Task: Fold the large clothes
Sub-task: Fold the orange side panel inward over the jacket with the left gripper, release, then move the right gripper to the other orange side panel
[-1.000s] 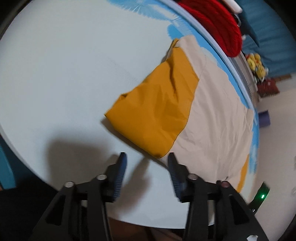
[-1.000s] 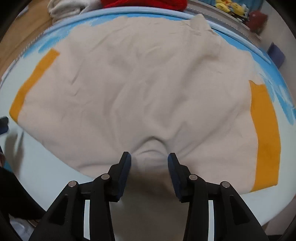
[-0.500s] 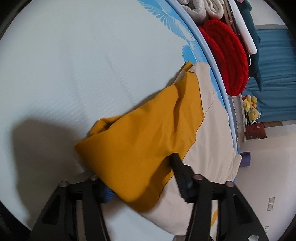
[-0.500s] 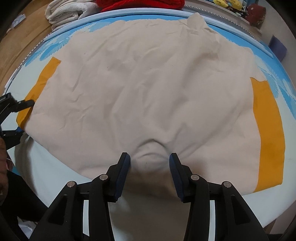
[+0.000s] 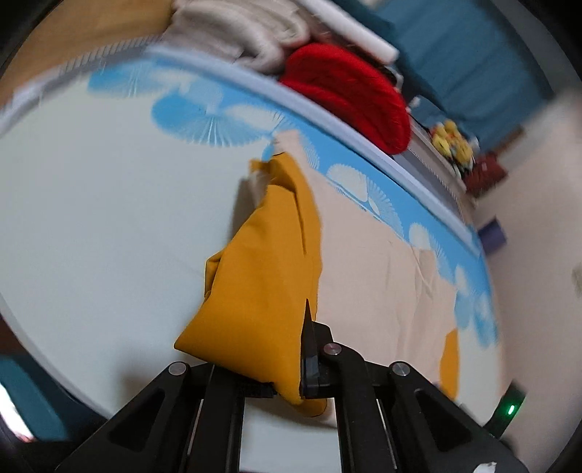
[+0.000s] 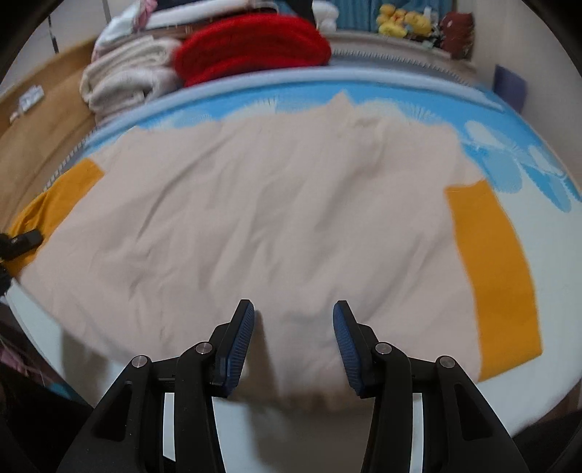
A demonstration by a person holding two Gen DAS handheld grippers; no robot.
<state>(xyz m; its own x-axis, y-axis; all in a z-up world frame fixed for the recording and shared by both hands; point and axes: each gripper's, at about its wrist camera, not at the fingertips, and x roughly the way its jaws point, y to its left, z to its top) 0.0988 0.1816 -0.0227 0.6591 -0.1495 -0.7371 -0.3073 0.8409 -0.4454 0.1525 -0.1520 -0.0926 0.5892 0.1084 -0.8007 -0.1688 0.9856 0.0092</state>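
Note:
A large beige garment (image 6: 276, 218) with orange sleeves lies spread on a bed with a white and blue sheet (image 5: 91, 200). My left gripper (image 5: 300, 327) is shut on the end of the left orange sleeve (image 5: 262, 283), which hangs lifted and bunched off the sheet; one finger is hidden by the cloth. That gripper (image 6: 22, 242) also shows at the left edge of the right wrist view. My right gripper (image 6: 294, 309) stands open over the garment's near hem, its blue pads clear of the cloth. The other orange sleeve (image 6: 491, 276) lies flat on the right.
Beyond the bed's far edge sit a red knit blanket (image 6: 251, 43), rolled cream towels (image 6: 127, 80) and yellow plush toys (image 6: 396, 22). A wooden surface (image 6: 36, 127) lies to the left. The near bed edge runs just under both grippers.
My left gripper closed on the orange sleeve and rose with it, pulling the sleeve up off the sheet. My right gripper lifted a little above the hem, its jaws as wide as before.

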